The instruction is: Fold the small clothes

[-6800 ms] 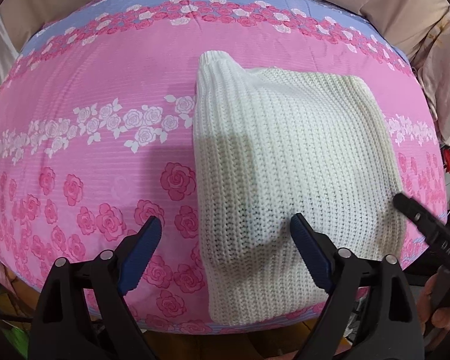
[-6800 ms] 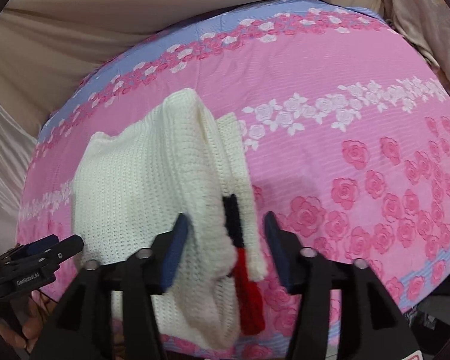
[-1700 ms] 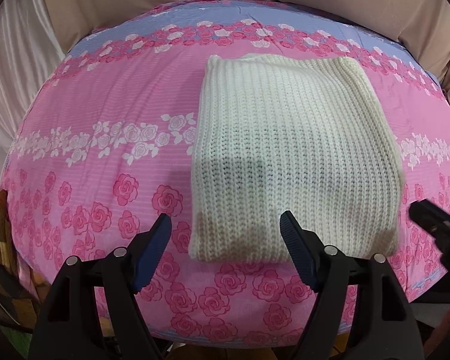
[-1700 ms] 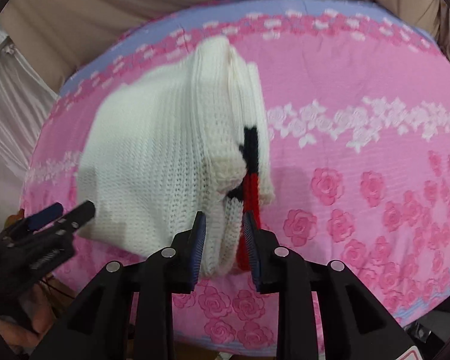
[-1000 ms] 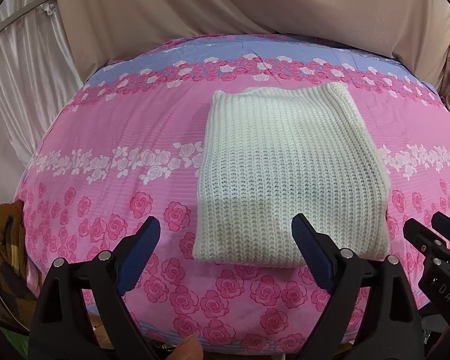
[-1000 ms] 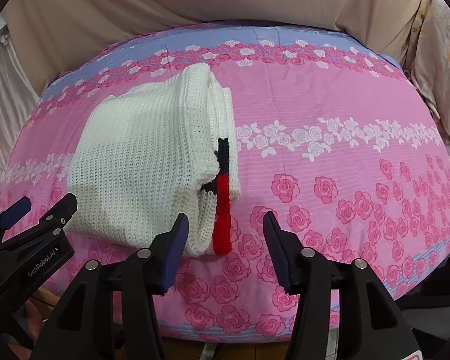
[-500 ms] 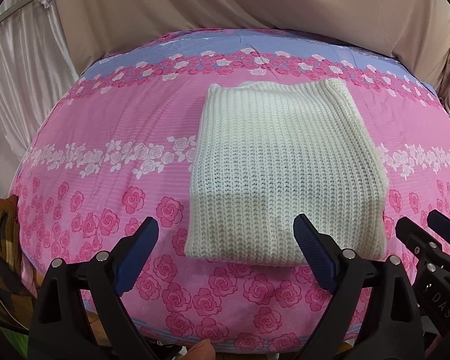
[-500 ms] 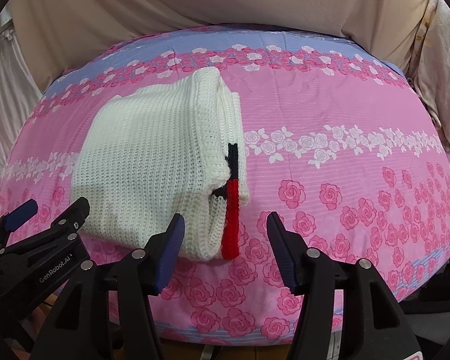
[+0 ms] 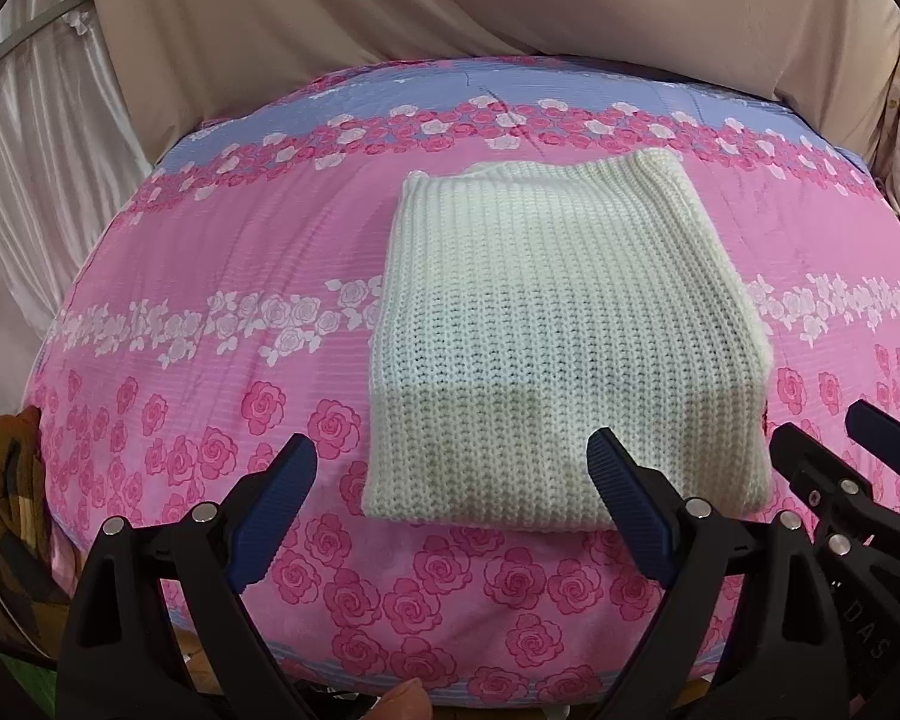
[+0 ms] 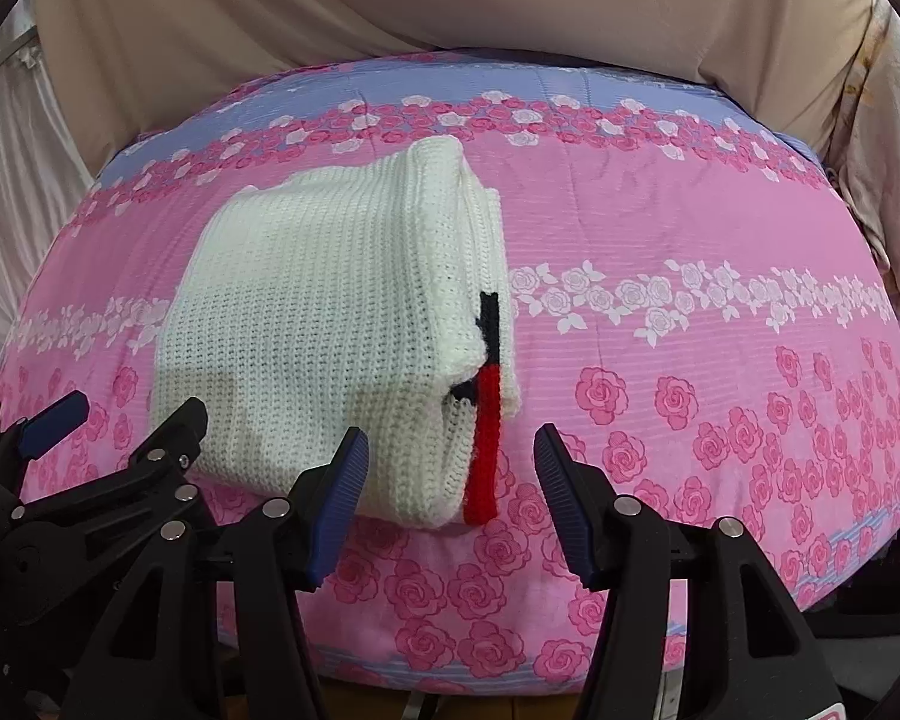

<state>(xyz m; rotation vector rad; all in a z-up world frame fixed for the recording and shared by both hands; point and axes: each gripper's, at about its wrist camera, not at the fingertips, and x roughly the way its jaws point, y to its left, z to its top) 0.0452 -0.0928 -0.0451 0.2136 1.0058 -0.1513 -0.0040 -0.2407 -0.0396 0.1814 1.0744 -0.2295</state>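
A cream knitted sweater [image 9: 558,336] lies folded into a thick rectangle on the pink rose-print bed cover [image 9: 210,324]. In the right wrist view the sweater [image 10: 330,324] shows a red and black trim [image 10: 485,420] at its right folded edge. My left gripper [image 9: 450,510] is open and empty, held just short of the sweater's near edge. My right gripper [image 10: 450,498] is open and empty, in front of the sweater's near right corner. Each gripper also appears in the other's view, the right one [image 9: 834,462] and the left one [image 10: 114,426].
Beige cloth [image 9: 450,6] hangs behind the bed. A white satin curtain [image 9: 30,150] hangs at the left. Brown patterned fabric [image 9: 6,480] sits beyond the bed's left edge. A pale floral cloth [image 10: 888,138] hangs at the right.
My right gripper let go of the sweater's right edge, opened, and both grippers drew back toward the near edge of the bed. The sweater now lies still.
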